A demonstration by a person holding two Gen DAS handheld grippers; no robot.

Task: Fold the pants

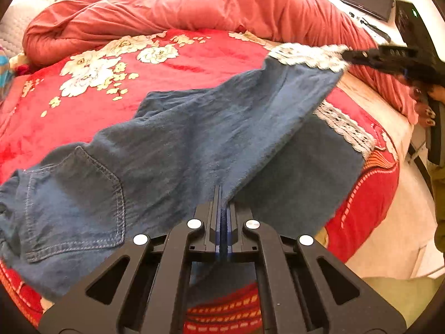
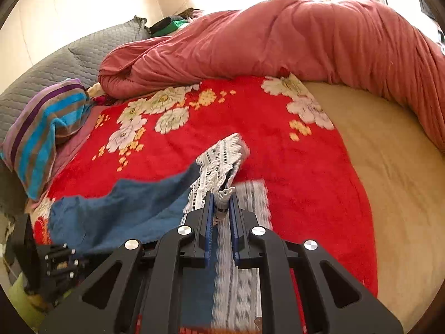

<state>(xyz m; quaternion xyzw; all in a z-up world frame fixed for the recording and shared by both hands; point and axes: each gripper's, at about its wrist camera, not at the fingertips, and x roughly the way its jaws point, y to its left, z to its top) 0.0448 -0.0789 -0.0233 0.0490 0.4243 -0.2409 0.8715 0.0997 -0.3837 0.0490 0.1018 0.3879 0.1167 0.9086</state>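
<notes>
Mid-fold: left tool (image 1: pixel 221 194) pinches pants (image 1: pixel 172 150) edge, right tool (image 2: pixel 221 194) grips lace hem (image 2: pixel 222 153) – 1 leg lifted over bed (image 2: pixel 383 172), fold not yet laid.

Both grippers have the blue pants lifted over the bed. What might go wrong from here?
The right gripper pinches only the white lace hem trim of the blue denim pants, so the thin lace may slip free. The left gripper holds one narrow fold, so the lifted leg may sag unevenly onto the red floral blanket.
</notes>
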